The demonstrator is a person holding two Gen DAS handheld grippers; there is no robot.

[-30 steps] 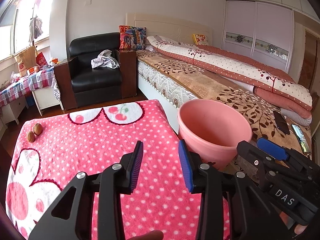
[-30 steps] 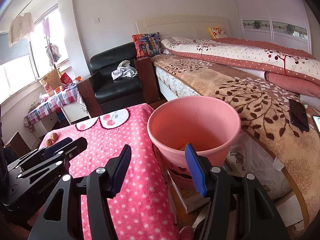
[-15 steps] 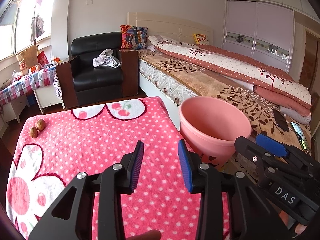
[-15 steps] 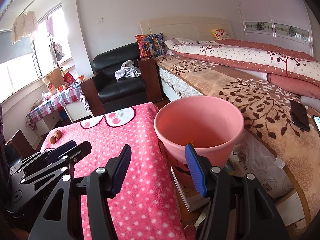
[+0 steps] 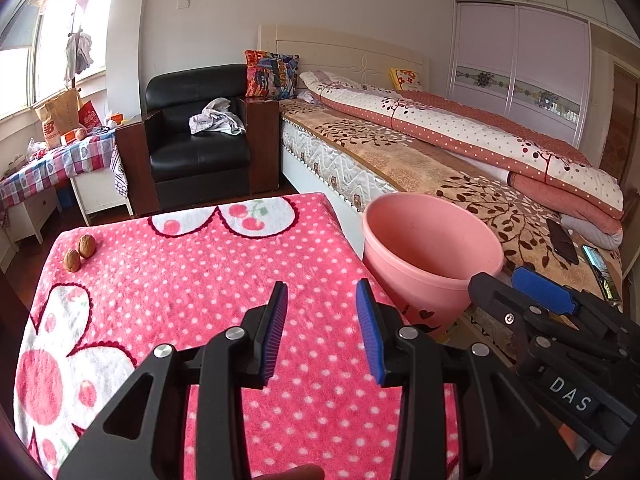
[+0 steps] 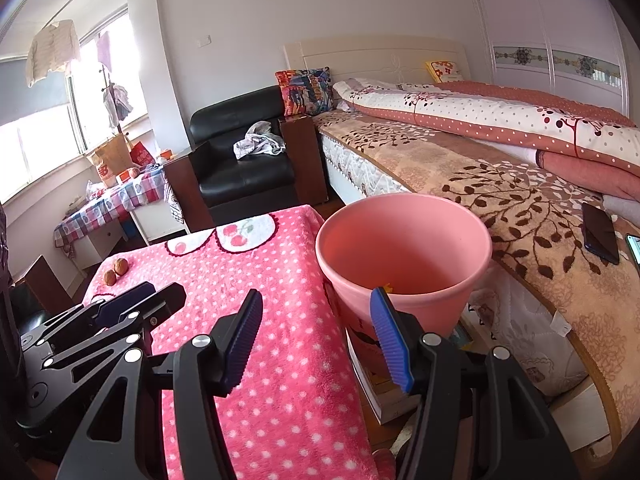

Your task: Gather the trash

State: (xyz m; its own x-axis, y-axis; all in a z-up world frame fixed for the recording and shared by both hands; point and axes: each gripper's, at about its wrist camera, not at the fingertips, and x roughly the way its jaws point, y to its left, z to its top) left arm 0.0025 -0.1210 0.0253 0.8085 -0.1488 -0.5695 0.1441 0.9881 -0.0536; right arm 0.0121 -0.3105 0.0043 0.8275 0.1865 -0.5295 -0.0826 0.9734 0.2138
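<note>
**Two claws wait over the pink cloth**

Two walnuts (image 5: 79, 253) lie at the far left corner of my tabletop (image 5: 200, 280), touching each other. My left claw (image 5: 322, 330) hangs above the dotted cloth, jaws apart, nothing between them. My right claw (image 6: 316, 340) is likewise parted and empty, just before the pink bin (image 6: 404, 264), which stands between tabletop and bed (image 6: 500, 184), a yellow scrap inside.
</note>
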